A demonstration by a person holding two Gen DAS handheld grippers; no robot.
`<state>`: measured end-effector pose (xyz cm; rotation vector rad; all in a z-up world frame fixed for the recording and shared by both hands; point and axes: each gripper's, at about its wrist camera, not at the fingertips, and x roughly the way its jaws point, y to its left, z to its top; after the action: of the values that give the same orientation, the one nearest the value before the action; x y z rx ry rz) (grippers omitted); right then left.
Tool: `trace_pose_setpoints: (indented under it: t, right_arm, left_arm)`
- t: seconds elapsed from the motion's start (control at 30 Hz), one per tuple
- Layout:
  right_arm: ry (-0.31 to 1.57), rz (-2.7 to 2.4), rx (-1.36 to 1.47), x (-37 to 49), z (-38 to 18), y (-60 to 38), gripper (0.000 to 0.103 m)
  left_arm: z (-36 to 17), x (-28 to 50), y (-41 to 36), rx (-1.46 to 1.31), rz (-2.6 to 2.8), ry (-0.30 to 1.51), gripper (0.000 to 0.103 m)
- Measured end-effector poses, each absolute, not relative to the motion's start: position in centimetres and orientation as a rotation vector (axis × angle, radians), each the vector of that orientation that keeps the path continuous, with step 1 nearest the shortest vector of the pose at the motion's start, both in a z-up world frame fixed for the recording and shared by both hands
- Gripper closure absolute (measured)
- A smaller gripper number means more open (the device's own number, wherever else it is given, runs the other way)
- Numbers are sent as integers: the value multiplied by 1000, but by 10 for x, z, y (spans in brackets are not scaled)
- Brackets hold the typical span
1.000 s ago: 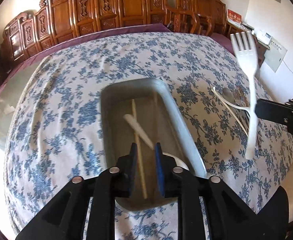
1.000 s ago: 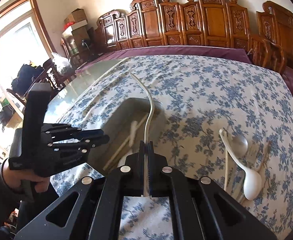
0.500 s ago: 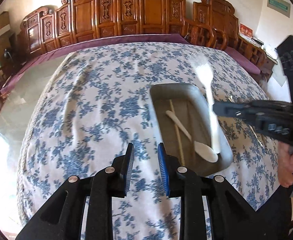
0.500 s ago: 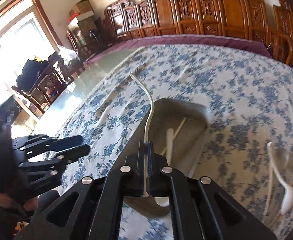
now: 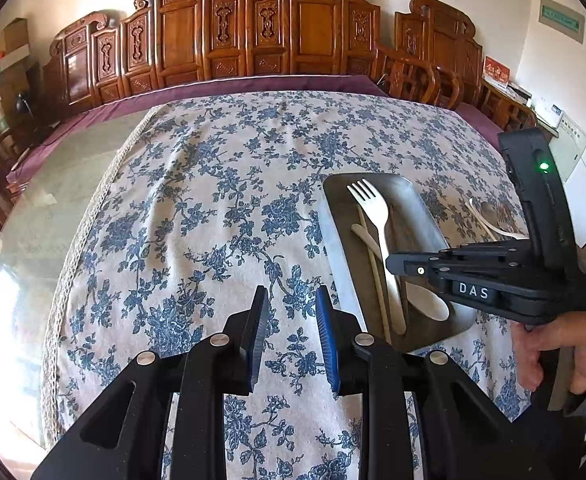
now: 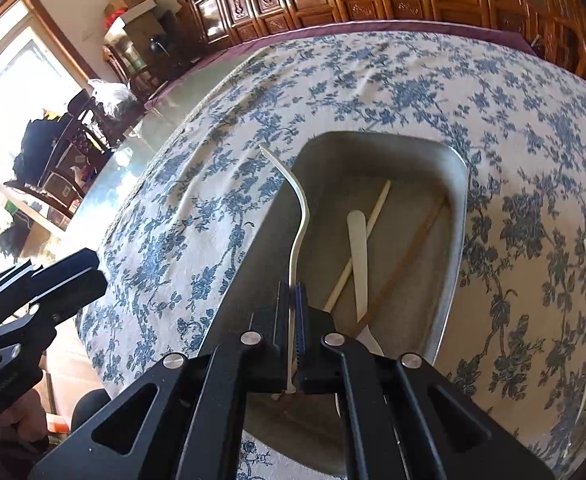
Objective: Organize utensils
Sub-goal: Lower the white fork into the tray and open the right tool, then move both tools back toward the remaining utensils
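A grey metal tray (image 5: pixel 335 248) lies on the blue-flowered tablecloth, to the right in the left wrist view. In it rest a white spoon (image 5: pixel 429 306) and a pale chopstick (image 5: pixel 375 264). My right gripper (image 6: pixel 293 286) is shut on the handle of a white plastic fork (image 6: pixel 299 216). The fork (image 5: pixel 377 216) hangs low over the tray (image 6: pixel 459 208), tines toward its far end. A brown chopstick (image 6: pixel 409 256) also lies in the tray. My left gripper (image 5: pixel 291 294) is open and holds nothing, above bare cloth just left of the tray.
More loose white utensils (image 5: pixel 489 220) lie on the cloth right of the tray. Carved wooden chairs (image 5: pixel 253 28) line the table's far edge. Bare glass tabletop (image 5: pixel 41 208) shows left of the cloth. A hand (image 5: pixel 553 356) grips the right gripper's handle.
My left gripper has drawn back leftward from over the tray to the bare cloth. My right gripper has carried the fork leftward and down over the tray.
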<state>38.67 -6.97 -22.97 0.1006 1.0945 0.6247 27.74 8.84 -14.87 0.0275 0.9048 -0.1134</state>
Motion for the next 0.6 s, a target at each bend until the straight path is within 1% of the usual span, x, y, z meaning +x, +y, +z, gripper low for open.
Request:
trace_pose_setpoints:
  t: [0.23,0.33,0.47,0.6]
  right_arm:
    - [1106,600,102,391,-240,-69,99]
    - [1098,596,105,392,-241,-70,96]
    - [1062,618,101,390,-230,-72,96]
    - [987,638,87,381,-205,-88,96]
  left_arm:
    - [-149,271,89,34,-113,907,80]
    - [-150,269,88,38,-118,909,80]
    - [-150,267,83,36,-130,906,79]
    - [-149,268,73,34,-151,901,79]
